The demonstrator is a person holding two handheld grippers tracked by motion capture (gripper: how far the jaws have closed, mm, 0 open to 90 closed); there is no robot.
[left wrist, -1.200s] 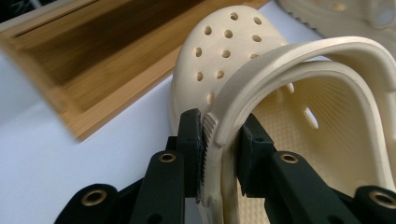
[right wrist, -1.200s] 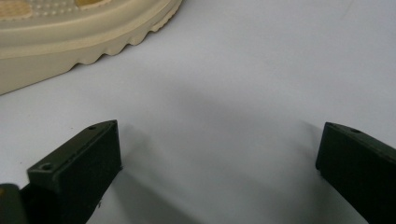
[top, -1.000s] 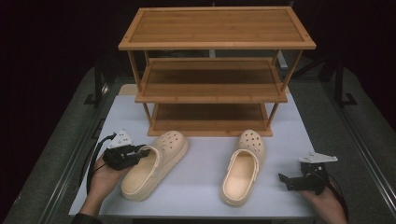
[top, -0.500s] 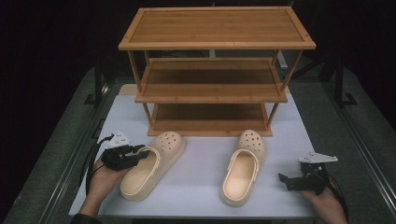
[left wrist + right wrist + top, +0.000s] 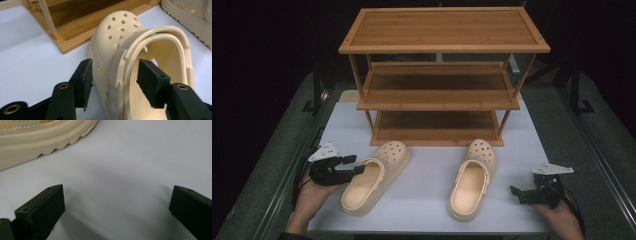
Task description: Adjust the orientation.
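white tabletop [image 5: 432,165] before a bamboo rack [image 5: 439,75]: the left gripper [image 5: 113,75], jaws just widening, straddles the left clog's [image 5: 374,177] heel wall, pads off it. looks like a release; next, back out. right gripper [image 5: 524,192] gapes empty.

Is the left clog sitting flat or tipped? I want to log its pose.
Flat: the left clog rests sole-down on the table, opening up, its side wall between the left gripper's open pads.
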